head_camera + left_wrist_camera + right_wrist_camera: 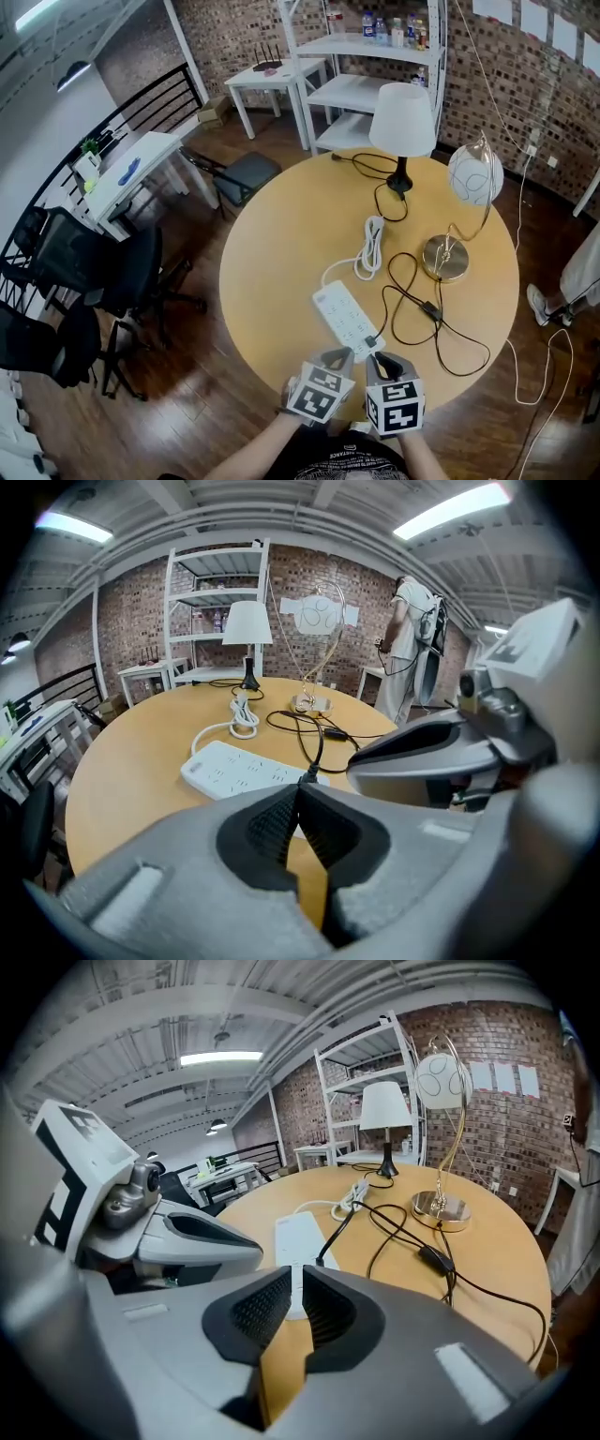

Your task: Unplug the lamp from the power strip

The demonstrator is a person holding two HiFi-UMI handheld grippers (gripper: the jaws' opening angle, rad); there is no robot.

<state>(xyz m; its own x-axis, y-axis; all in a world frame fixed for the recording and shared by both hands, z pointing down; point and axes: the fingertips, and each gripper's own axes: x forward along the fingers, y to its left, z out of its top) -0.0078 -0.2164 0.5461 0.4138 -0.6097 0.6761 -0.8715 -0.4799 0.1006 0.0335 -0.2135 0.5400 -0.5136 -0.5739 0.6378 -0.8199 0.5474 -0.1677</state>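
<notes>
A white power strip (345,317) lies on the round wooden table (281,244), near its front edge. A black plug (372,341) sits in the strip's near end. Its black cord runs past an inline switch (430,309) toward the gold lamp (446,257) with the globe shade. My two grippers hover side by side just in front of the strip. The left gripper (298,794) has its pads touching, with nothing between them. The right gripper (297,1274) shows a narrow gap between its pads, also with nothing in it, and points at the plug (321,1262) on the power strip (298,1239).
A lamp with a white shade (401,120) stands at the table's far side, its black cord looping nearby. The strip's white cord lies coiled (372,246) mid-table. Black chairs (112,272) stand at the left, white shelving (361,89) behind, and a person (412,644) at the right.
</notes>
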